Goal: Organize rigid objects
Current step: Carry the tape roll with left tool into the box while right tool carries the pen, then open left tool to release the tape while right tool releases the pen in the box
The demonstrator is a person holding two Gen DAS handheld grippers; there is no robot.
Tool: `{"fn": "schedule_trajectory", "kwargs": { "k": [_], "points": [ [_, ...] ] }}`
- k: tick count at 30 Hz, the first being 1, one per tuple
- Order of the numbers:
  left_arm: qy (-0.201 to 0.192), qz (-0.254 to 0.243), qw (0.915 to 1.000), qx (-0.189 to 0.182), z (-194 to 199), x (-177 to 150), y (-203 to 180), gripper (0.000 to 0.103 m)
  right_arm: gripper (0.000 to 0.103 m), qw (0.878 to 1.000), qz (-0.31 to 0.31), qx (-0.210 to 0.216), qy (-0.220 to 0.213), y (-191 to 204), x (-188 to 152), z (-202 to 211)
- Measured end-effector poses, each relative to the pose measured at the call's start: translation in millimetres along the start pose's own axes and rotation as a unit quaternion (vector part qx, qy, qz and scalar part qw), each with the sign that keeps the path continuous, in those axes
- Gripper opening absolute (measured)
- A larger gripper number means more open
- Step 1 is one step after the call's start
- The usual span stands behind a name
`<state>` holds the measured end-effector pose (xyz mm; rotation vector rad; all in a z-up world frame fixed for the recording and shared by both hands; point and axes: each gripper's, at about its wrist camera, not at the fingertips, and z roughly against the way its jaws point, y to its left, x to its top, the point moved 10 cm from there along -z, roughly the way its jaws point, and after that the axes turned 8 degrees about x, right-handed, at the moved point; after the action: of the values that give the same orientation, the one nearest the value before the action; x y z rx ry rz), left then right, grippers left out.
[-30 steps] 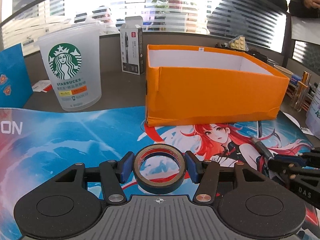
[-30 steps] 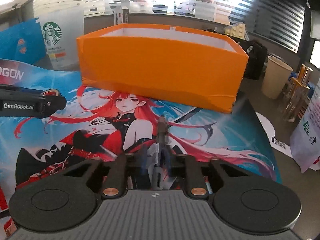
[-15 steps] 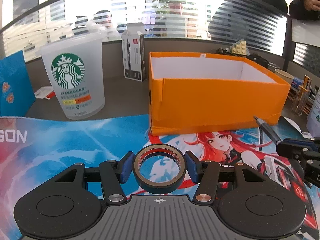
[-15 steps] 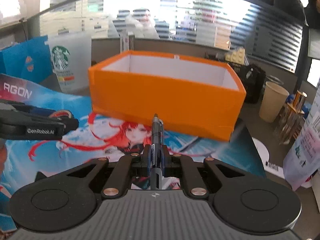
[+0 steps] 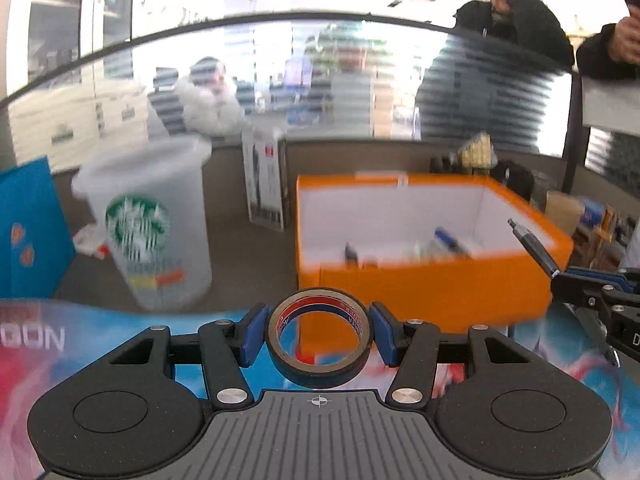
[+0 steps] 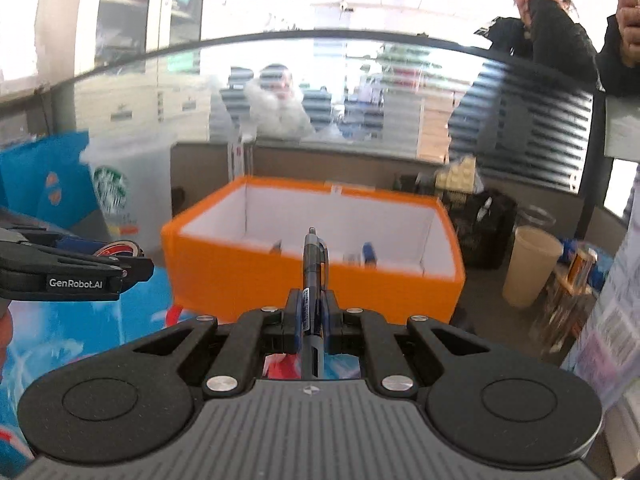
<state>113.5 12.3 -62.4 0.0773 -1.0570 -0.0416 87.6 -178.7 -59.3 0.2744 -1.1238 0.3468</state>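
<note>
My left gripper (image 5: 319, 330) is shut on a roll of dark tape (image 5: 320, 368) and holds it above the printed mat, in front of the orange box (image 5: 432, 292). My right gripper (image 6: 311, 312) is shut on a dark pen (image 6: 313, 264) that points forward toward the orange box (image 6: 280, 276). The box is open, white inside, with several small items on its floor. The pen (image 5: 532, 246) and right gripper also show at the right edge of the left wrist view. The left gripper shows at the left of the right wrist view, holding the tape (image 6: 120, 247).
A frosted Starbucks cup (image 5: 148, 220) stands left of the box, with a blue bag (image 5: 24, 232) further left. A white carton (image 5: 266, 184) stands behind. A paper cup (image 6: 530, 264) and clutter are right of the box. A glass partition with people behind runs along the back.
Both grippers have risen with their loads, so the box's inside now shows. The pen came off the mat and now points at the box.
</note>
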Motion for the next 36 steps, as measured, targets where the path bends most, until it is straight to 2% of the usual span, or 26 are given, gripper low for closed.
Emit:
{"fn": "schedule_trajectory", "kwargs": {
  "k": [5, 9, 13, 19, 29, 36],
  "points": [
    [-0.023, 0.004, 0.9997, -0.005, -16, 55, -14, 0.054, 0.009, 0.999, -0.026, 0.007, -0.023, -30, 45, -12],
    [-0.002, 0.012, 0.9999, -0.011, -49, 81, -30, 0.054, 0.009, 0.998, -0.046, 0.005, -0.031, -57, 74, -33],
    [0.013, 0.014, 0.9998, -0.007, -79, 92, -45, 0.054, 0.009, 0.998, -0.053, 0.002, -0.019, -75, 84, -61],
    [0.034, 0.002, 0.9994, -0.006, -113, 89, -64, 0.053, 0.009, 0.998, -0.063, 0.008, 0.000, -85, 79, -94],
    [0.080, -0.007, 0.9968, -0.007, -151, 62, -75, 0.053, 0.009, 0.997, -0.069, 0.018, 0.035, -85, 56, -136],
    [0.110, -0.020, 0.9937, -0.007, -164, 46, -82, 0.053, 0.009, 0.994, -0.064, 0.014, 0.086, -84, 32, -162]
  ]
}}
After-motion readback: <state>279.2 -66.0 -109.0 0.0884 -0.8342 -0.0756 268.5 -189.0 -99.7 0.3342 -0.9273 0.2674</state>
